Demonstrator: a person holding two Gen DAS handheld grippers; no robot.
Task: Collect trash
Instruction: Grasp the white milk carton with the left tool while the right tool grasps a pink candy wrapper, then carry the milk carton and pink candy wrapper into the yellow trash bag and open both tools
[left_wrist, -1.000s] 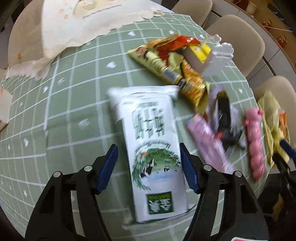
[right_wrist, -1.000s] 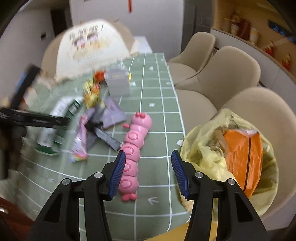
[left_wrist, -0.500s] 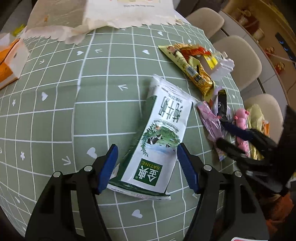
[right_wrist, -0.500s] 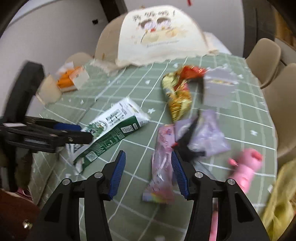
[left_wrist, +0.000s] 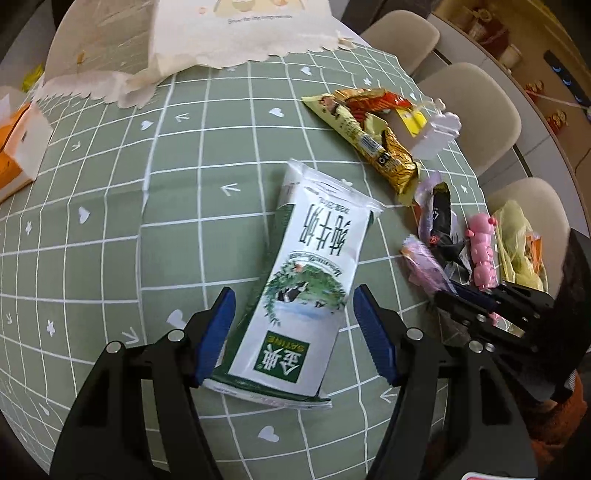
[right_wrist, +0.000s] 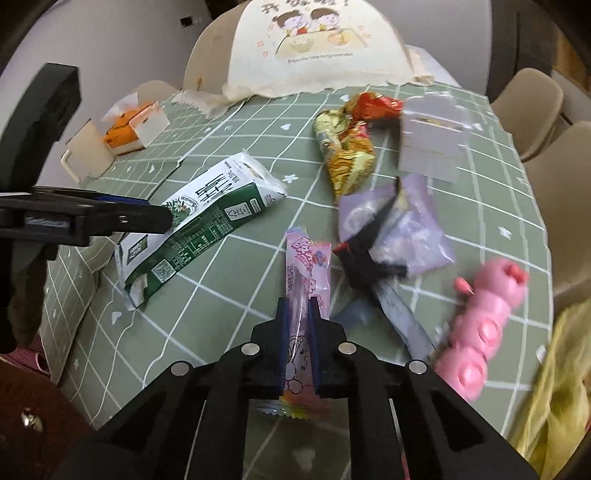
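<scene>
2 grippers work over the green table (left_wrist: 110, 229). The right gripper (right_wrist: 298, 321) is closing its jaws on a pink wrapper (right_wrist: 306, 266), pads pressing its sides. The left gripper (left_wrist: 293, 325) stands open astride a flattened milk carton (left_wrist: 306, 280) lying on the cloth, pads clear of it.

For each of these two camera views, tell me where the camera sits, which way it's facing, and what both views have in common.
Left wrist view: sits on the left gripper, looking steeply down at the milk carton between its open jaws; the right gripper enters from the right.
Right wrist view: sits on the right gripper, facing across the green tablecloth; its jaws are closing on the pink wrapper; the left gripper shows at left.
Shared: carton, wrapper, pink caterpillar toy, yellow bag.
</scene>
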